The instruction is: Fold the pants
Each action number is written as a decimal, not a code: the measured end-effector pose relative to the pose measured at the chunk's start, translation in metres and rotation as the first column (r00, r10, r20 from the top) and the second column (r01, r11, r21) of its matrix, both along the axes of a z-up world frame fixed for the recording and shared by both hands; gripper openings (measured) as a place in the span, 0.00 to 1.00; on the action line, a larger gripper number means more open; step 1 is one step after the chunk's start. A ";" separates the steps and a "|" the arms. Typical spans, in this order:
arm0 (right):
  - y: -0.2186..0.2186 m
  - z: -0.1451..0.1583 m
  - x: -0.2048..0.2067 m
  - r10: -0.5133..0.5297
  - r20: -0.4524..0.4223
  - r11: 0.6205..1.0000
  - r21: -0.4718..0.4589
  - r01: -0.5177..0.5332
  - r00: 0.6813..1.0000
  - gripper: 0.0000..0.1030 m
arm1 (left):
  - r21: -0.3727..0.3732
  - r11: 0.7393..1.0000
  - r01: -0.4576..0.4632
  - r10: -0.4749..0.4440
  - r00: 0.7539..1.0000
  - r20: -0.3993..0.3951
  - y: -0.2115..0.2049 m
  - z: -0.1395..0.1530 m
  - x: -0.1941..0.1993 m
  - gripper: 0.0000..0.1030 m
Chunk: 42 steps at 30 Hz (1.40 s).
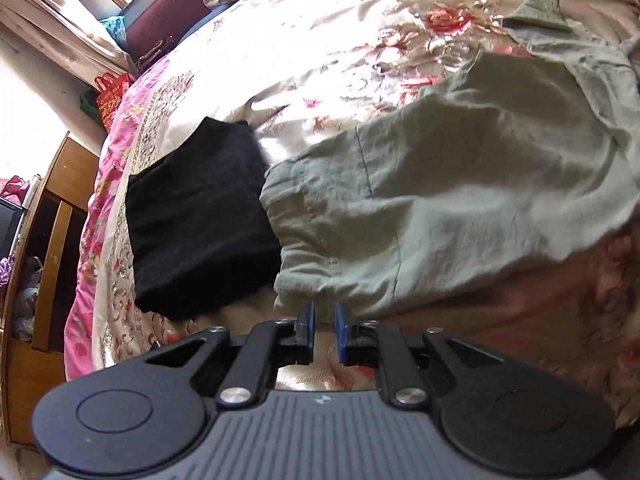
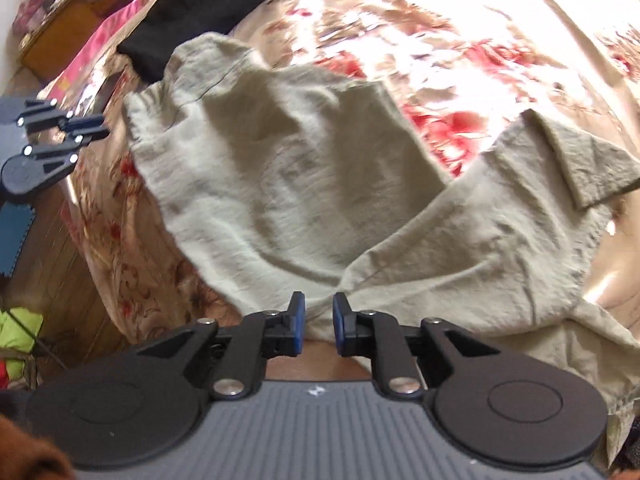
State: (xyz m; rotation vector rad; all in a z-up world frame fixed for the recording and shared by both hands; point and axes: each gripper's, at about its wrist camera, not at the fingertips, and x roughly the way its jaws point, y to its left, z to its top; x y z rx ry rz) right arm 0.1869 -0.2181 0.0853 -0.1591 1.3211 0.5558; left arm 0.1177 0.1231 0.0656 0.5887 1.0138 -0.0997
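Pale green pants (image 1: 460, 184) lie spread on a floral bedspread, also seen in the right wrist view (image 2: 304, 184), with one leg's hem turned up at the far right (image 2: 584, 160). My left gripper (image 1: 323, 312) is open with a narrow gap, just short of the waistband edge (image 1: 304, 284), holding nothing. It also shows at the left of the right wrist view (image 2: 90, 128). My right gripper (image 2: 319, 304) is open and empty at the near edge of the pants, by the crotch.
A folded black garment (image 1: 200, 220) lies beside the waistband, also in the right wrist view (image 2: 200, 12). The floral bedspread (image 1: 320, 60) covers the bed. A wooden cabinet (image 1: 44, 280) stands beside the bed, a red bag (image 1: 110, 98) beyond it. Wooden floor (image 2: 48, 264) is below.
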 end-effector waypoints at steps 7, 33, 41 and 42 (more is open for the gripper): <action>-0.078 -0.032 0.096 -0.313 0.092 0.945 -0.066 0.319 0.945 0.39 | -0.254 0.963 0.093 -0.087 0.996 0.032 -0.090 0.003 0.022 0.31; -0.204 0.065 0.072 -0.144 0.432 0.971 -0.111 0.211 0.890 0.01 | -0.395 0.885 0.248 -0.270 0.963 -0.001 -0.252 0.001 0.043 0.22; -0.288 0.029 -0.015 -0.156 0.314 0.936 -0.257 0.242 0.937 0.02 | -0.366 0.874 0.320 -0.362 0.931 -0.051 -0.295 -0.012 0.022 0.23; -0.292 0.013 -0.024 -0.145 0.290 0.930 -0.288 0.231 0.946 0.02 | -0.353 0.872 0.340 -0.380 0.924 -0.049 -0.302 -0.013 0.020 0.23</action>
